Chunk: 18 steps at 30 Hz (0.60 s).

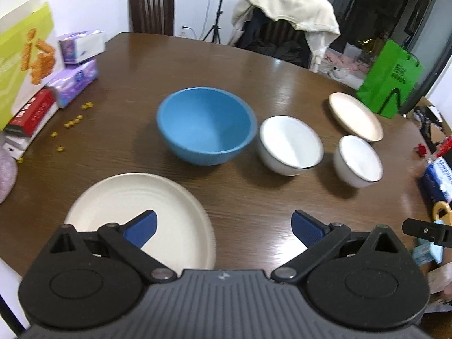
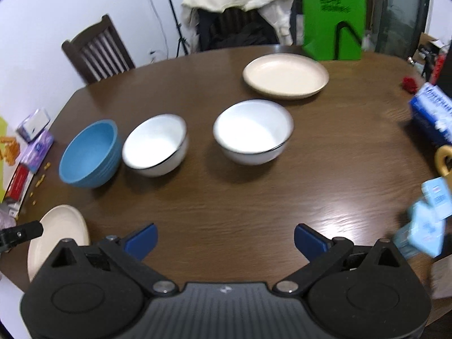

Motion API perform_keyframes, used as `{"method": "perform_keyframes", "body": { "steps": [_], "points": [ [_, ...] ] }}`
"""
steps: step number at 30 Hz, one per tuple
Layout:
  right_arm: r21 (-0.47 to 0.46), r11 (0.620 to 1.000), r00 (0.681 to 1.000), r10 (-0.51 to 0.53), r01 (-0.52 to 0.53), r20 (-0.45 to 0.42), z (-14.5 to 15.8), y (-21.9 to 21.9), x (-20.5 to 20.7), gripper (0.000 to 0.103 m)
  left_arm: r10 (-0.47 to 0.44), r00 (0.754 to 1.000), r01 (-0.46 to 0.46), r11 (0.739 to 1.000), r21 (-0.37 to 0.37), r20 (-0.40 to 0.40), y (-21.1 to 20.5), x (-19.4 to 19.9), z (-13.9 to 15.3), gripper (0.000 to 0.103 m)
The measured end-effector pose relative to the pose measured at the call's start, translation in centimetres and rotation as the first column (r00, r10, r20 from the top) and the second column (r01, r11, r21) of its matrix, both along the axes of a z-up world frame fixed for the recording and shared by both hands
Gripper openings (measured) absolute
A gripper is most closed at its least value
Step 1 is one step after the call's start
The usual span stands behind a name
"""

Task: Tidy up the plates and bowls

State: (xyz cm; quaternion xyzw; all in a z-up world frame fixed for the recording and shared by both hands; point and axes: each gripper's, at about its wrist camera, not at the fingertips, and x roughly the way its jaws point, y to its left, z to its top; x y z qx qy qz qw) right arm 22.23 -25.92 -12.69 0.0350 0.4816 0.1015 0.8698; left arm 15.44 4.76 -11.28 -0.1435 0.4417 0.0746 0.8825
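**Inspector:** Both claws checked. The left gripper (image 1: 223,227) stands spread as wide as it goes, nothing between the pads; it hangs above the near cream plate (image 1: 135,212). The right gripper (image 2: 224,240) is likewise fully spread and empty, over bare table (image 2: 254,212).

**Clerk:** And the crockery?

**Inspector:** 5 pieces, all apart. The blue bowl (image 1: 206,130) sits mid-table, the larger white bowl (image 1: 291,144) just beside it, the smaller white bowl (image 1: 357,161) further right. The second cream plate (image 2: 285,76) lies at the far side by the green bag (image 2: 333,17).

**Clerk:** Recommendation?

**Inspector:** In my judgement no piece is stacked yet. Take each rim with 1 pad inside and 1 outside, lift level, and nest the smaller white bowl into the larger. Bring 1 plate onto the other squarely. The enamel looks slick, so close firmly before lifting.
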Motion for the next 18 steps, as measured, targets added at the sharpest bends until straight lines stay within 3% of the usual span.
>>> {"method": "perform_keyframes", "body": {
  "steps": [8, 18],
  "points": [
    [-0.026, 1.000, 0.999, 0.012, -0.011, 0.046, 4.1, -5.8, 2.5, 0.103, -0.083, 0.996, 0.083, 0.996, -0.007, 0.045, -6.4, 3.3, 5.0, 0.103],
    [-0.006, 1.000, 0.999, -0.001, 0.002, 0.037, 8.2, -9.7, 6.9, 0.103, -0.180, 0.984, 0.180, 0.984, 0.017, 0.006, -11.9, 10.1, 9.3, 0.103]
  ]
}}
